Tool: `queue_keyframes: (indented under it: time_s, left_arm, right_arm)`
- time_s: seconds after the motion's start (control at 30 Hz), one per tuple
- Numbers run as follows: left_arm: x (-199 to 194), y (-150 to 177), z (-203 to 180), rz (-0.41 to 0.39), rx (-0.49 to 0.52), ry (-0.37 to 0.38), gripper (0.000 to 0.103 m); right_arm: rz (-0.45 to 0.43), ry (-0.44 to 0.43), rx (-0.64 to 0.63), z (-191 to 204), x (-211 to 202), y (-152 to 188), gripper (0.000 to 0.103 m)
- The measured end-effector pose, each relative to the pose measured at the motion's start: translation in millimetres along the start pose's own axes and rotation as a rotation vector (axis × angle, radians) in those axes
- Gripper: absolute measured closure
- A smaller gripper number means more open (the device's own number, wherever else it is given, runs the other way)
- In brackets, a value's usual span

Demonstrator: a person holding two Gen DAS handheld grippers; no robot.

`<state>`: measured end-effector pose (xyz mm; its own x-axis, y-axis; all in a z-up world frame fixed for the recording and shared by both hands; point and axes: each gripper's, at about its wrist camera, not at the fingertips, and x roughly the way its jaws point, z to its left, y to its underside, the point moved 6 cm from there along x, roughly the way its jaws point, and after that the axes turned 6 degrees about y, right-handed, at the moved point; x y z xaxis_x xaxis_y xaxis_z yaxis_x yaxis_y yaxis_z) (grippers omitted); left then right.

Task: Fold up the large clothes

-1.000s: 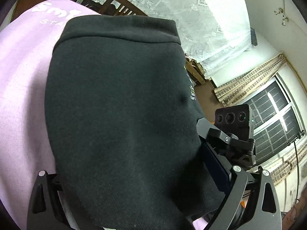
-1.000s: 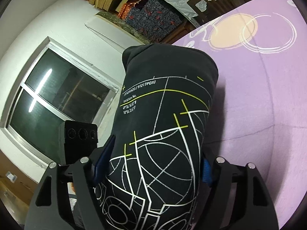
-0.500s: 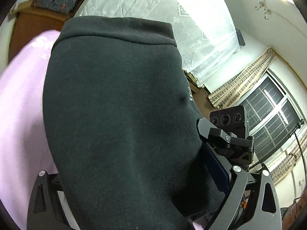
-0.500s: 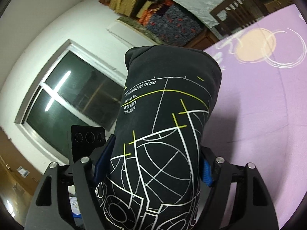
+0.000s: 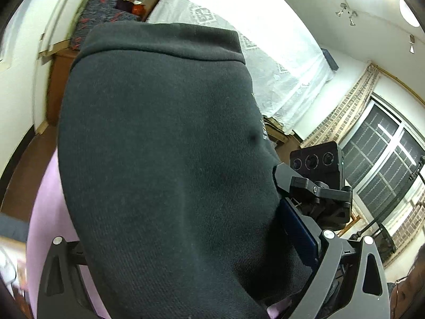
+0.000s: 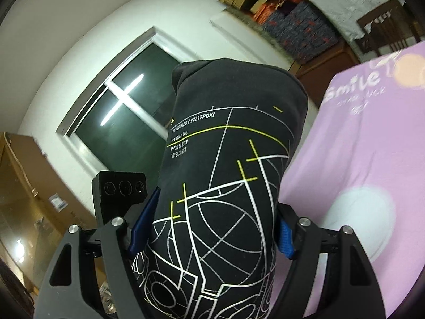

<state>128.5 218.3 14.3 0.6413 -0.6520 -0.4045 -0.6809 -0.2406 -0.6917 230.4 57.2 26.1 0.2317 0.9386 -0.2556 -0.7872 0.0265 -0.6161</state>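
A folded black sweatshirt point(image 5: 164, 159) fills the left wrist view. My left gripper point(image 5: 172, 199) is shut on it; one blue pad point(image 5: 297, 231) presses its right side and the other finger is hidden behind the cloth. In the right wrist view the same sweatshirt point(image 6: 225, 186) shows its white and yellow line print. My right gripper point(image 6: 217, 202) is shut on it, a blue pad on each side. Both grippers hold the bundle in the air above the lilac sheet point(image 6: 358, 146). Each view shows the other gripper's camera block point(image 5: 316, 159) point(image 6: 120, 187) close beside the cloth.
The lilac sheet point(image 5: 45, 212) with "Smile" lettering lies below and to the right. A dark window point(image 6: 119, 122), stacked patterned boxes point(image 6: 300, 18) and a wooden chair point(image 6: 382, 29) stand beyond the bed. A white lace curtain point(image 5: 265, 53) hangs behind.
Both grippers have risen with the sweatshirt still held. The sheet has dropped lower and further off in both views, and more wall, window and ceiling show.
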Motion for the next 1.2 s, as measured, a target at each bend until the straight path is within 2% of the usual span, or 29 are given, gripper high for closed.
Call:
queue_keyframes:
  time_s: [0.2, 0.3, 0.43, 0.57, 0.7, 0.9, 1.0, 1.2]
  left_arm:
    - [-30, 34, 5, -0.017, -0.031, -0.01, 0.004]
    - [-26, 42, -1, -0.002, -0.034, 0.03, 0.004]
    - [4, 41, -20, 0.045, -0.007, 0.11, 0.004]
    - [49, 35, -53, 0.088, 0.036, 0.188, 0.004]
    - [76, 33, -77, 0.106, 0.063, 0.236, 0.004]
    - [76, 37, -87, 0.118, 0.081, 0.201, 0.004]
    - [76, 33, -90, 0.119, 0.082, 0.161, 0.004]
    - [58, 41, -57, 0.117, 0.02, 0.114, 0.004]
  right_arm:
    - [0.063, -0.018, 0.011, 27, 15, 53, 0.03]
    - [0.069, -0.005, 0.015, 32, 9, 66, 0.03]
    - [0.018, 0.055, 0.015, 30, -25, 67, 0.03]
    - [-0.084, 0.132, 0.033, 23, -86, 64, 0.03]
    - [-0.15, 0.187, 0.035, 17, -134, 59, 0.03]
    - [-0.173, 0.172, 0.048, 12, -155, 58, 0.03]
    - [-0.163, 0.137, 0.058, 9, -149, 64, 0.03]
    - [-0.091, 0.092, 0.092, 8, -106, 73, 0.03]
